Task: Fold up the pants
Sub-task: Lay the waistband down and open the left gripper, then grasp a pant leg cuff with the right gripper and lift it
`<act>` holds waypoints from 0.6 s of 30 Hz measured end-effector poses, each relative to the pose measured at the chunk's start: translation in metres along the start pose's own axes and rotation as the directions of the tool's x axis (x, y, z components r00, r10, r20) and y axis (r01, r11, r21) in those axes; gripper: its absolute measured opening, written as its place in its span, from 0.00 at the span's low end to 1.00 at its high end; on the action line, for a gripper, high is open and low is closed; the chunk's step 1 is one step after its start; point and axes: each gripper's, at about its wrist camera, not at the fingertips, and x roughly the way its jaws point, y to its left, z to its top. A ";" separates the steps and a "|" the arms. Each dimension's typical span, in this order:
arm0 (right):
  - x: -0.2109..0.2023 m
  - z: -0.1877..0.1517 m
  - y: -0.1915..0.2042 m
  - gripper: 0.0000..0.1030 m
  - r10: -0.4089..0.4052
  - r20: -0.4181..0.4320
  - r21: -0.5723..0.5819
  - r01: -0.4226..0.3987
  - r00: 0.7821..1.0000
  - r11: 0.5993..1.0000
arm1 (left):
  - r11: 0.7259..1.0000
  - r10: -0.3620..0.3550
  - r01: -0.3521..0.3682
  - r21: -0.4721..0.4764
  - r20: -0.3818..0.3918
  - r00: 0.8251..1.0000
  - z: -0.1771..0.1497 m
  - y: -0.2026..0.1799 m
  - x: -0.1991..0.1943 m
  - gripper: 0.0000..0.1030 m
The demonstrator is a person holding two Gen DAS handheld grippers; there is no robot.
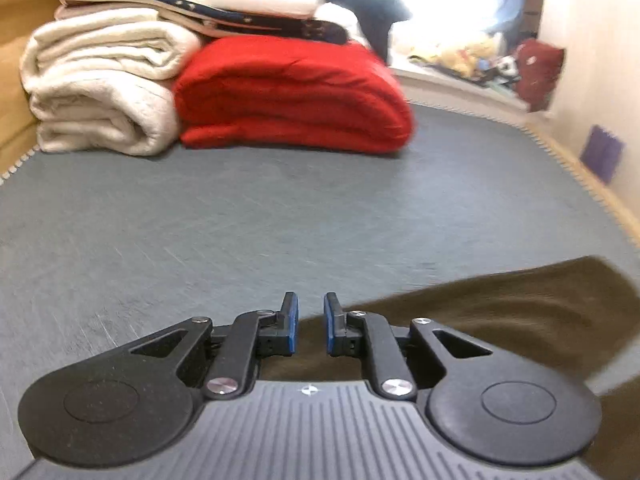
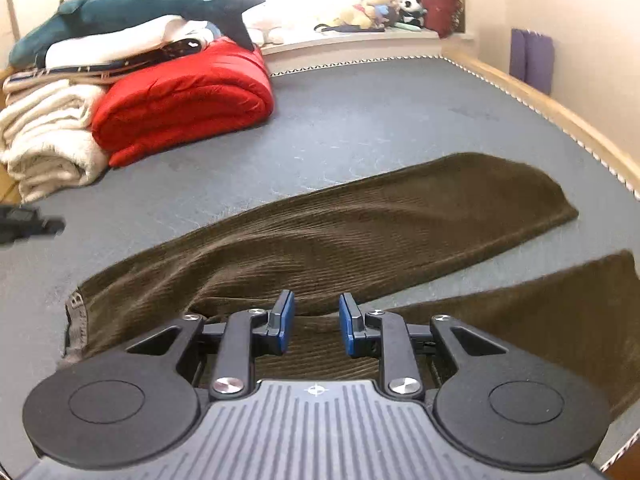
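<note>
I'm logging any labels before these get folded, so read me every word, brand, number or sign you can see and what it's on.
None reads as text.
Waistband of the brown corduroy pants: pale marks, too blurred to read.
Dark folded cloth in the pile: small white pattern, no lettering.
Both grippers' bases: a small crosshair symbol, no words.

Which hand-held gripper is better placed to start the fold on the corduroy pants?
Probably right. The right hand-held gripper sits over the brown corduroy pants near the crotch, both legs spread ahead. The left hand-held gripper only reaches the fabric's edge, mostly facing bare grey mat.
</note>
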 end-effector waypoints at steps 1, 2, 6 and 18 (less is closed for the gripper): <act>0.004 0.000 -0.001 0.25 0.003 -0.014 0.004 -0.003 1.000 1.000 | 1.000 0.016 -0.016 -0.010 -0.026 1.000 -0.007 0.006 0.017 0.17; 0.008 0.002 -0.002 0.25 0.006 -0.030 0.011 -0.006 1.000 1.000 | 0.999 0.037 -0.039 -0.027 -0.081 0.996 -0.015 0.014 0.040 0.19; 0.020 0.007 -0.005 0.26 0.026 -0.069 0.018 -0.025 0.997 1.000 | 0.997 0.052 -0.060 -0.042 -0.171 0.984 -0.023 0.033 0.099 0.54; 0.050 0.025 -0.002 0.27 0.009 -0.082 -0.031 -0.012 0.997 0.999 | 0.988 -0.149 0.155 0.000 -0.272 0.951 -0.030 0.035 0.165 0.59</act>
